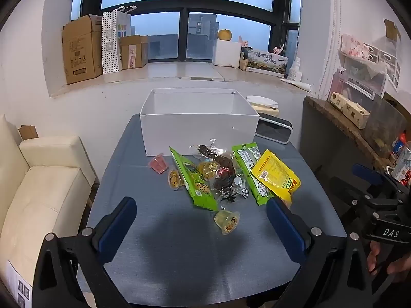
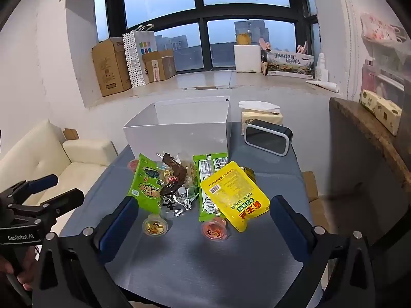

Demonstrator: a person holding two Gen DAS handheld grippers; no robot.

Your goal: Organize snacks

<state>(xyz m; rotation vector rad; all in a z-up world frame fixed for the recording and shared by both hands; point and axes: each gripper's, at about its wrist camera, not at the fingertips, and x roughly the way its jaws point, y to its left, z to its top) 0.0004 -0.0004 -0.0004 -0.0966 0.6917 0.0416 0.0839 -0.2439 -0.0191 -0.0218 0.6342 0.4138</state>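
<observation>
A heap of snacks lies on the blue-grey table (image 1: 179,256) in front of an open white box (image 1: 197,125) (image 2: 179,131). It holds a yellow pouch (image 1: 276,173) (image 2: 232,192), two green packets (image 1: 195,179) (image 2: 146,184), a clear pack of dark meat (image 1: 221,172) (image 2: 173,177) and several jelly cups (image 1: 227,221) (image 2: 155,227). A red jelly cup (image 2: 214,231) lies by the yellow pouch. My left gripper (image 1: 201,220) is open and empty, short of the heap. My right gripper (image 2: 203,218) is open and empty, its fingers either side of the near snacks.
A black and white clock (image 2: 268,136) and a tissue pack (image 2: 259,115) stand right of the box. A cream sofa (image 1: 38,192) is on the left, a dark cabinet (image 1: 346,138) on the right. Cardboard boxes (image 1: 79,48) sit on the window sill.
</observation>
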